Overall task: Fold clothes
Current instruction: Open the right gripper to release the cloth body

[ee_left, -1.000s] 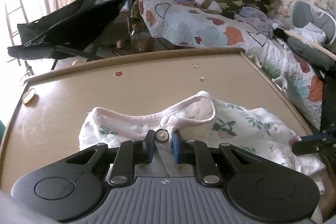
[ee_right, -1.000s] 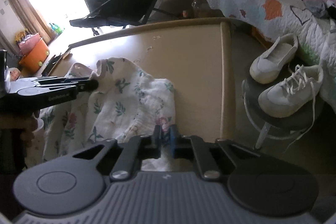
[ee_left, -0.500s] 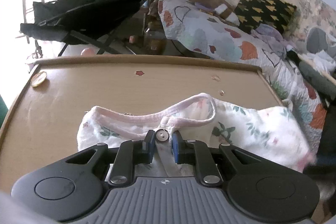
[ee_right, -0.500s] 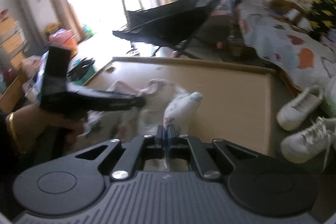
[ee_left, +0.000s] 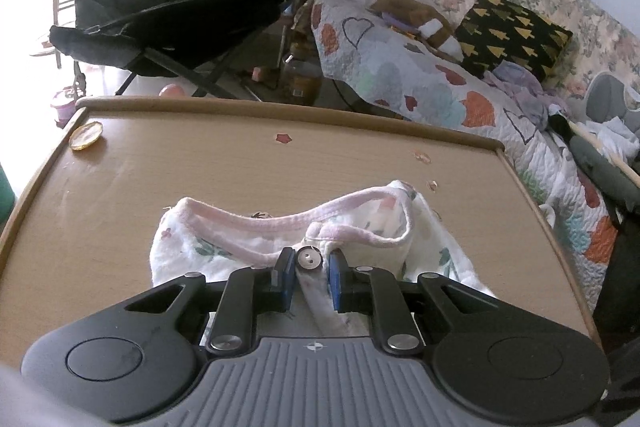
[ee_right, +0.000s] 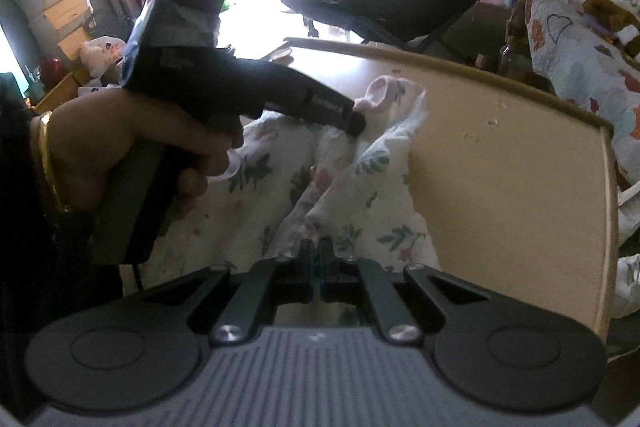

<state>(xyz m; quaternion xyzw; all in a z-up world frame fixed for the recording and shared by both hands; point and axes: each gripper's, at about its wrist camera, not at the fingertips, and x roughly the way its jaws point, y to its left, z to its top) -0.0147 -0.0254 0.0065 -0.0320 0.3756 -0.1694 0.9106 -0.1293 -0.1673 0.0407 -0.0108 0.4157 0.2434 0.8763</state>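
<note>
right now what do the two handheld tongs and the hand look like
Both tongs, left and right, are black, with ribbed grey bodies, silver pivot screws and round side discs. The left has blue pads. The left hand wears gold bangles and a dark sleeve.

A white floral garment (ee_left: pixel 224 247) with pink-trimmed neckline and a button lies crumpled on the wooden table (ee_left: pixel 248 171).

A light wood-grain table (ee_left: pixel 248 163) with a raised tan rim carries a white floral garment (ee_left: pixel 360 227) with pink trim, lying crumpled on its near half. Near the far left corner lies a small round yellowish object (ee_left: pixel 85 135). A red flower-shaped sticker (ee_left: pixel 283 137) and a few small pale marks (ee_left: pixel 423 156) dot the bare far side.
</note>
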